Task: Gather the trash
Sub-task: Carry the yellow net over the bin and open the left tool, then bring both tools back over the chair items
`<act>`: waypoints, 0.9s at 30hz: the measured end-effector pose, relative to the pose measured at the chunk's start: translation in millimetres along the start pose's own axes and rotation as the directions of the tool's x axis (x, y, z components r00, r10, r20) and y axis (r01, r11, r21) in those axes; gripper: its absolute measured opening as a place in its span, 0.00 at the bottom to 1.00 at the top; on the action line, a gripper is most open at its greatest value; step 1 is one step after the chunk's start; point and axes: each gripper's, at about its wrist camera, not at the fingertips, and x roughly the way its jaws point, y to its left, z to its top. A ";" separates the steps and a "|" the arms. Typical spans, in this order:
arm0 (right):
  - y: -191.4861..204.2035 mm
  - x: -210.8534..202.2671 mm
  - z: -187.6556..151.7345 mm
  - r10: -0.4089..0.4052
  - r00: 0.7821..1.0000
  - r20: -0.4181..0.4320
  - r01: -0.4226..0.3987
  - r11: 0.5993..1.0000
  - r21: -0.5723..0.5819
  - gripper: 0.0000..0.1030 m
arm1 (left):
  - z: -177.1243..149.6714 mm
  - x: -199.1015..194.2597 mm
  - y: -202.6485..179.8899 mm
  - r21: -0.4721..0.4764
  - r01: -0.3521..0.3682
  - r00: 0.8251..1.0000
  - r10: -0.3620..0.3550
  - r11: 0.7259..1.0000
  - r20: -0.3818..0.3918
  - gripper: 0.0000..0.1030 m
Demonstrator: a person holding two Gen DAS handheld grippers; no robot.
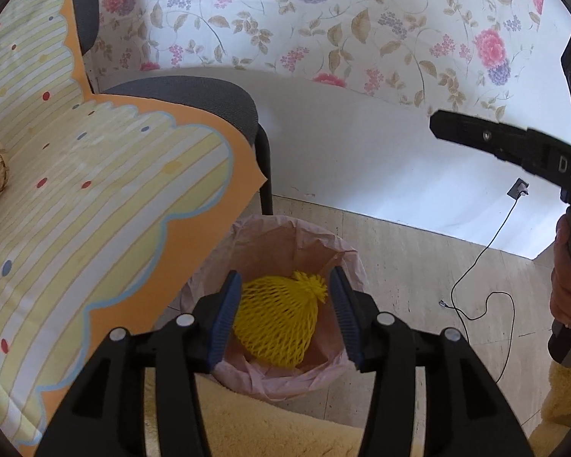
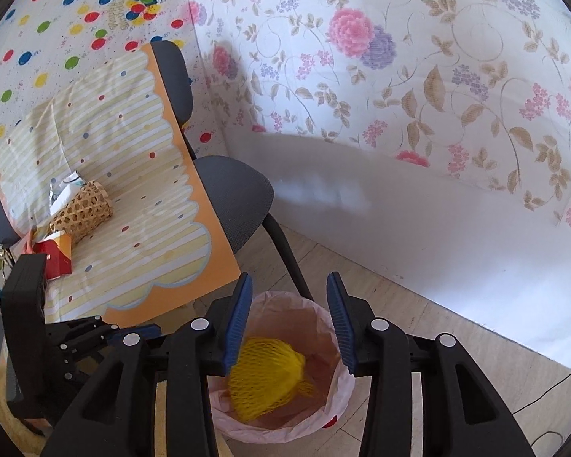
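A yellow foam fruit net point(image 1: 276, 321) lies inside a trash bin lined with a pink bag point(image 1: 346, 262) on the floor; it also shows in the right wrist view point(image 2: 266, 384), bin rim point(image 2: 323, 312). My left gripper point(image 1: 285, 304) is open above the bin, its blue pads point(image 1: 224, 316) apart from the net. My right gripper point(image 2: 289, 323) is open and empty above the bin. On the striped cloth point(image 2: 133, 175) lie a woven basket cup point(image 2: 82, 211), a red carton point(image 2: 57, 253) and a foil wrapper point(image 2: 61, 190).
A grey chair point(image 2: 236, 194) carries the striped cloth beside the bin. A floral sheet point(image 2: 399, 76) covers the wall. A black cable point(image 1: 476, 278) lies on the tiled floor at the right. The right gripper's body point(image 1: 514, 144) crosses the left view.
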 end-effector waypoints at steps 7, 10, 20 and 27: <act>26.6 -3.8 -16.0 0.041 0.997 -0.065 -0.043 0.998 -0.037 0.44 | -7.7 -42.7 16.7 -0.034 -0.169 0.984 0.171 0.985 0.047 0.45; 39.0 -6.7 -19.9 0.069 0.994 -0.090 -0.072 0.997 -0.034 0.45 | -12.1 -59.9 23.0 -0.060 -0.197 0.978 0.200 0.978 0.050 0.45; 102.7 -26.2 -17.3 0.146 0.984 -0.101 -0.163 0.968 -0.189 0.44 | -28.9 -115.2 50.9 -0.158 -0.295 0.949 0.308 0.942 0.065 0.50; 162.2 -21.9 7.6 0.270 0.957 -0.102 -0.288 0.923 -0.257 0.46 | -50.4 -149.2 94.9 -0.299 -0.367 0.916 0.398 0.881 0.048 0.54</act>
